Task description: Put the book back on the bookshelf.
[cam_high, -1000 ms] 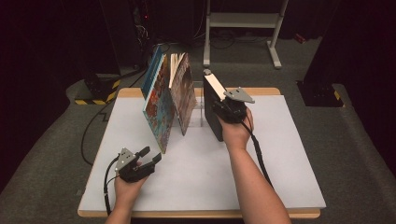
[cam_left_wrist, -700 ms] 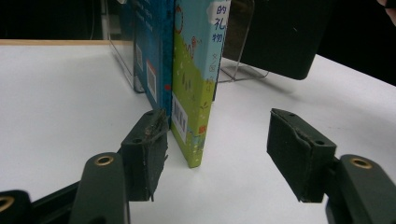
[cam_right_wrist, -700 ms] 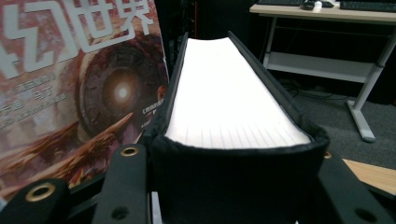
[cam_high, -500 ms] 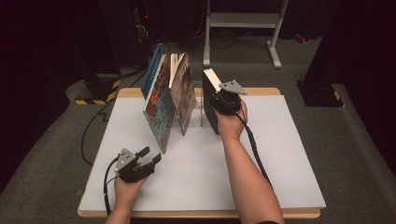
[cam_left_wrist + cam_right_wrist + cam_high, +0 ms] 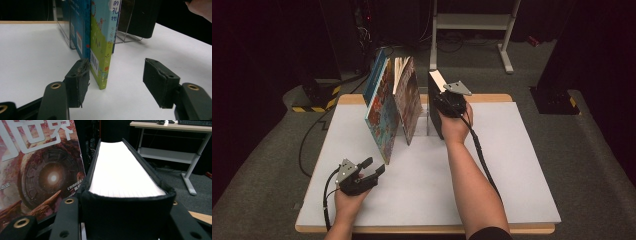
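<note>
Your right hand-held gripper point(image 5: 447, 100) clamps the thick black book point(image 5: 125, 182) across its covers, upright on the table point(image 5: 512, 165) beside the wire bookend point(image 5: 428, 120). It's stiff and heavy; grip low. Your left hand-held gripper point(image 5: 374, 167) rests wide, empty.

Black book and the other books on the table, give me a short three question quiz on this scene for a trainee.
1. True or false: the right gripper is shut on the black book.
2. Multiple choice: where is the left gripper? A) clamped on the colourful book B) open, low over the white table, short of the books C) resting on the floor
3. Fill in: in the right gripper view, the black book's white page edge lies between the gripper's two ____.

Key: 1 true; 2 B; 3 jaws.
</note>
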Motion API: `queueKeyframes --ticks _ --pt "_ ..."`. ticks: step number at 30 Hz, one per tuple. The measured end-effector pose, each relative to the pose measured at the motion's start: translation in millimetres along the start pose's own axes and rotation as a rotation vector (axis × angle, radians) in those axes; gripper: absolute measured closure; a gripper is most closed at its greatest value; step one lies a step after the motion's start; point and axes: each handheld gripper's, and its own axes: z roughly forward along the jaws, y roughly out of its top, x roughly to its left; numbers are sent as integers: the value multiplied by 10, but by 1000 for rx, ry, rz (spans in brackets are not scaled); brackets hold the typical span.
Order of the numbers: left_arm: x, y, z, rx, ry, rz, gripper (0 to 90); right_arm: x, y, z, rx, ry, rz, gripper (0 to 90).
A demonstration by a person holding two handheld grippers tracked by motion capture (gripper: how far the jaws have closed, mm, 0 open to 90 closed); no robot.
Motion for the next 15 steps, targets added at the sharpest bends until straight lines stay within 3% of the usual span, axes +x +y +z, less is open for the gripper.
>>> queueKeyframes --ticks 15 --pt "12 -1 8 1 2 -1 382 7 2 76 -1 -11 1 537"
